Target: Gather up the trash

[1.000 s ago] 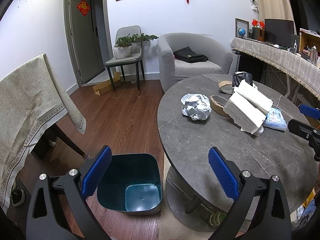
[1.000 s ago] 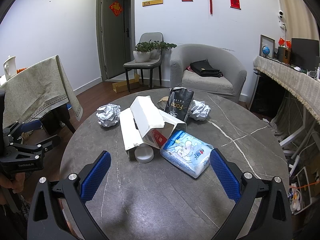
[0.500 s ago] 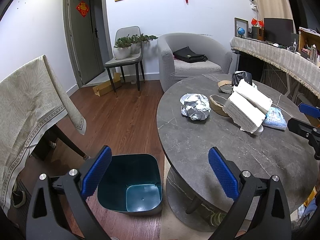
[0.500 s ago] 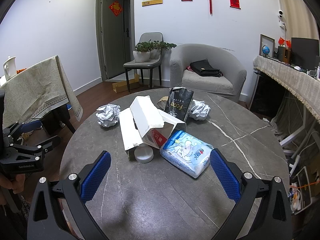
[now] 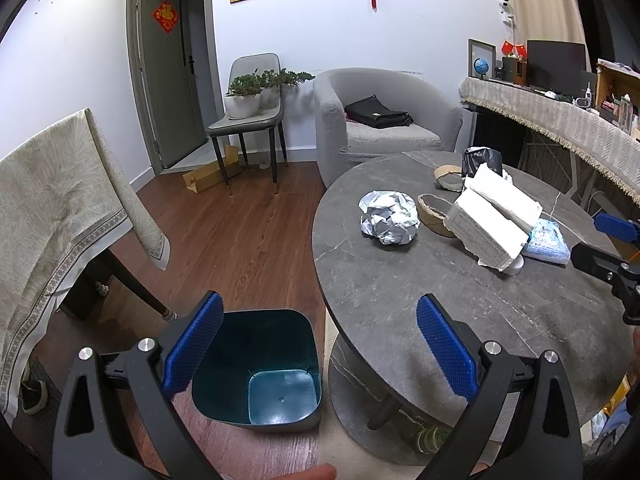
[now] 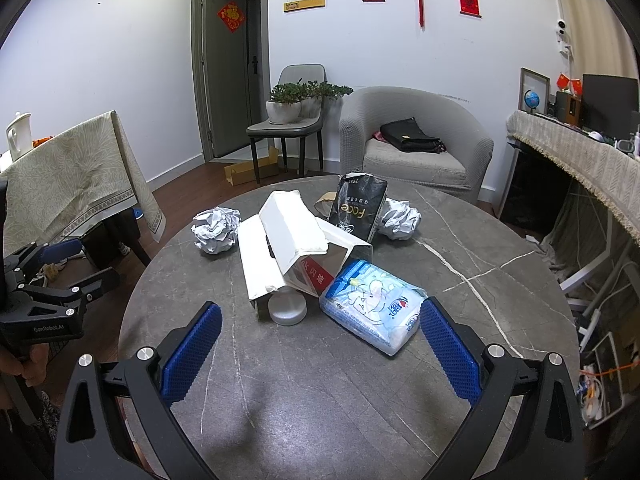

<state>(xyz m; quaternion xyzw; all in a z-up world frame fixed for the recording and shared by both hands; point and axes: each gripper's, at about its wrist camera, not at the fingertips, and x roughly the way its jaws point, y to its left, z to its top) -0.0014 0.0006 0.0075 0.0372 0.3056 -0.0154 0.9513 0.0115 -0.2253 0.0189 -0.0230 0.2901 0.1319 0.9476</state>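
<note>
1. Almost nothing has changed over the last second: the left view has drifted only slightly, the right view not at all, and every piece of trash lies where it did. I judge that collecting has not started and the person is lining up.
2. The left gripper (image 5: 318, 344) is spread wide and empty. Below and between its fingers stands the bin (image 5: 256, 368), open and with nothing visible inside it, on the floor beside the table (image 5: 400, 292).
3. Ahead of its right finger, well out of reach, a paper ball (image 5: 389, 217) lies near the table's edge; it looks like the nearest piece for this side.
4. The right gripper (image 6: 318, 350) is also wide and empty, hovering over the table.
5. Just ahead of its right finger lies a tissue pack (image 6: 374, 304); ahead between the fingers sits a torn white carton (image 6: 286, 248) over a small white lid (image 6: 288, 309).
6. Farther on stand a black bag (image 6: 358, 208) and a second paper ball (image 6: 399, 220).
7. Since the bin sits on the left side, anything the right gripper picks must travel across.
</note>
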